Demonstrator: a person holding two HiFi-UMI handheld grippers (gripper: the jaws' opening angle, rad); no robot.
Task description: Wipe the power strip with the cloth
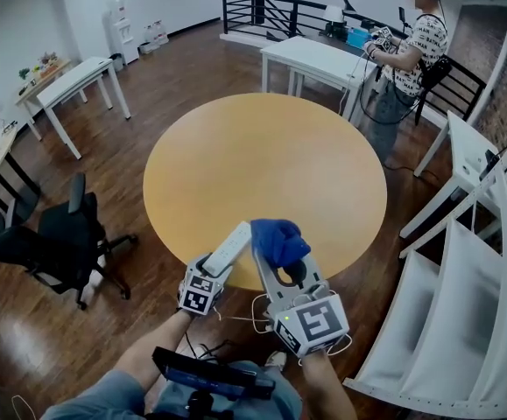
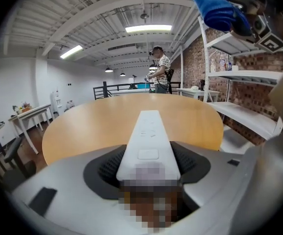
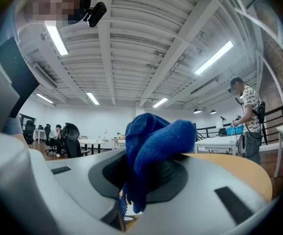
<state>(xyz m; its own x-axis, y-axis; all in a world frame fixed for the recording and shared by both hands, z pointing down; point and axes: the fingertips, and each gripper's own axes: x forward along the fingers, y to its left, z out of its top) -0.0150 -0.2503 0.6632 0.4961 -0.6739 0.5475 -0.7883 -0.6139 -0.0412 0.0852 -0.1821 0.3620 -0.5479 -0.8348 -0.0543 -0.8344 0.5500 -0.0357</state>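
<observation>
- Left tool (image 1: pixel 211 274) is clamped wide on one end of the power strip (image 1: pixel 229 248), which is held above the counter's (image 1: pixel 262 147) near edge; the strip could be levered out by wiping pressure on its free end.
- Right tool (image 1: pixel 281 265) is closed on the bunched cloth (image 1: pixel 279 239), just beside the strip; the cloth could be dragged loose by a snag.

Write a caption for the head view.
At a round wooden table, the left gripper holds a white power strip while the right gripper holds a blue cloth.
</observation>
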